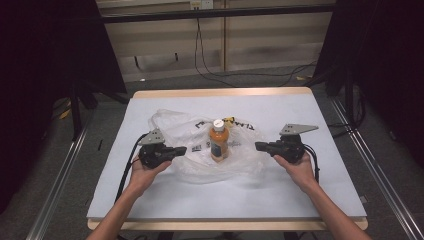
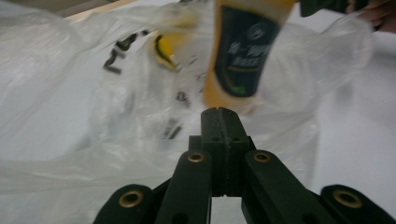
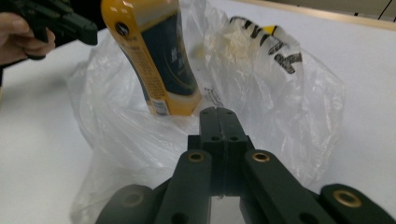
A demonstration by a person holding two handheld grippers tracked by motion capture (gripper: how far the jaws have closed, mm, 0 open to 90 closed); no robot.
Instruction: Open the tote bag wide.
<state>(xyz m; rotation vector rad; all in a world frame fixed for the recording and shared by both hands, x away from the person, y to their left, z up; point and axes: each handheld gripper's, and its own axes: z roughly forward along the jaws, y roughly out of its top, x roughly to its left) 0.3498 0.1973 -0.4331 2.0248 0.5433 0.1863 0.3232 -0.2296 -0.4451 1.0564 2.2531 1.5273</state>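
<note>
While the orange juice bottle with the white cap and dark label [image 1: 219,141] stood upright on the crumpled clear plastic bag with black lettering [image 1: 187,131], I kept both tools off it. The bag lay spread over the middle of the white-topped counter [image 1: 300,190]. My left tool [image 1: 182,149] sat just left of the bottle, its jaws pressed together on nothing, tips pointing inward at the bottle's lower half. My right tool [image 1: 259,146] mirrored it from the right, jaws likewise together and empty. The bottle's long axis ran vertical, between the two tips; I judged the left one slightly nearer, so any sideways grasp would first need the jaws parted.
</note>
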